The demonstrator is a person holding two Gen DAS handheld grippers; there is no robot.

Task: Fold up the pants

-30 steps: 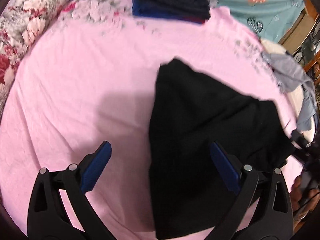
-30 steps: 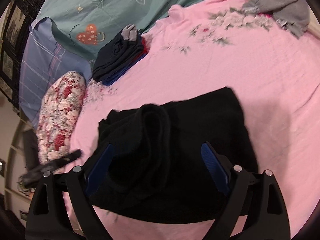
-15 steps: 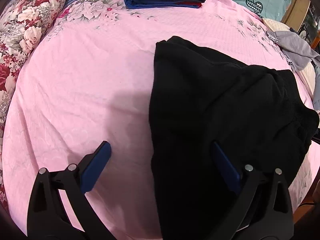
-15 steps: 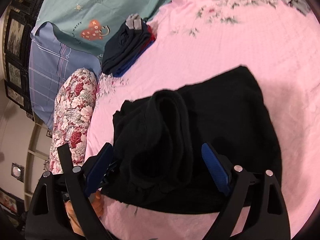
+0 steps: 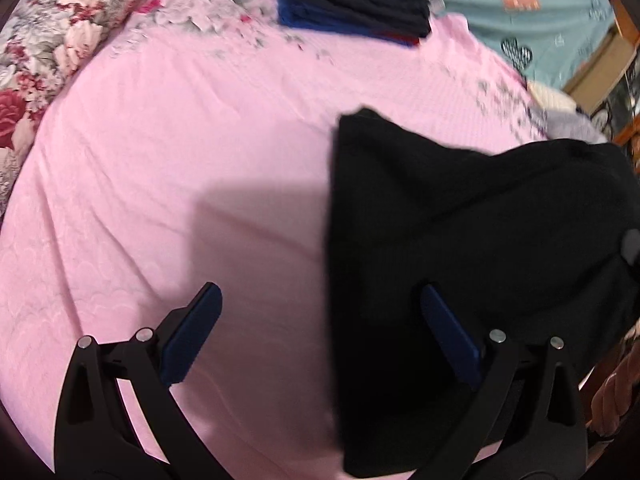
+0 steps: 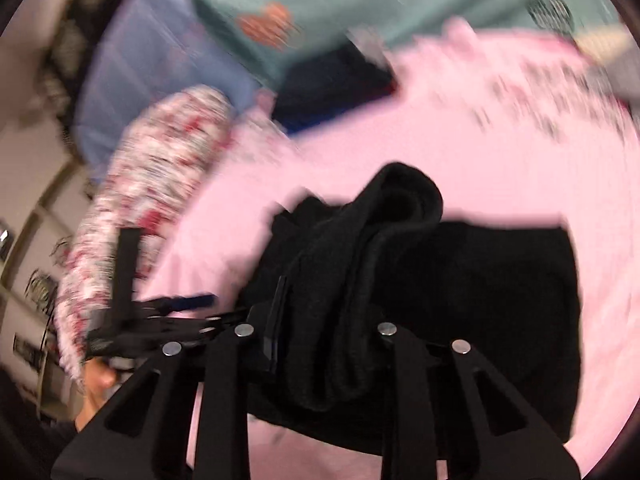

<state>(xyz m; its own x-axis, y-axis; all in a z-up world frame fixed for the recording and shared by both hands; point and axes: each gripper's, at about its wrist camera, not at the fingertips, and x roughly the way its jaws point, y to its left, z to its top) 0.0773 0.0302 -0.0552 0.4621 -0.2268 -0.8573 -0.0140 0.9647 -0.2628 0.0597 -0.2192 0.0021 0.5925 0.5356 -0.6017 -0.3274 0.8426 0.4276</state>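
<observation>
In the left wrist view, a floral pillow is filling the upper left corner, and the pink bedsheet is spreading across most of the frame. My left gripper is hanging over it with its blue pads spread wide and released, nothing between them but sheet and the left edge of the black pants. Those pants are lying right of centre, reaching from mid-frame down to the lower edge. A folded stack of dark clothes is sitting at the top centre, with a teal sheet behind it at the upper right.

In the right wrist view (badly smeared by motion) my other gripper is showing at the lower left, with the pillow behind it. My right gripper is closing its jaws at bottom centre, and a thick bunched roll of the pants is sitting between them, rising towards mid-frame. I am clenching on that cloth. The rest of the pants is lying flat to the right on the bedsheet.
</observation>
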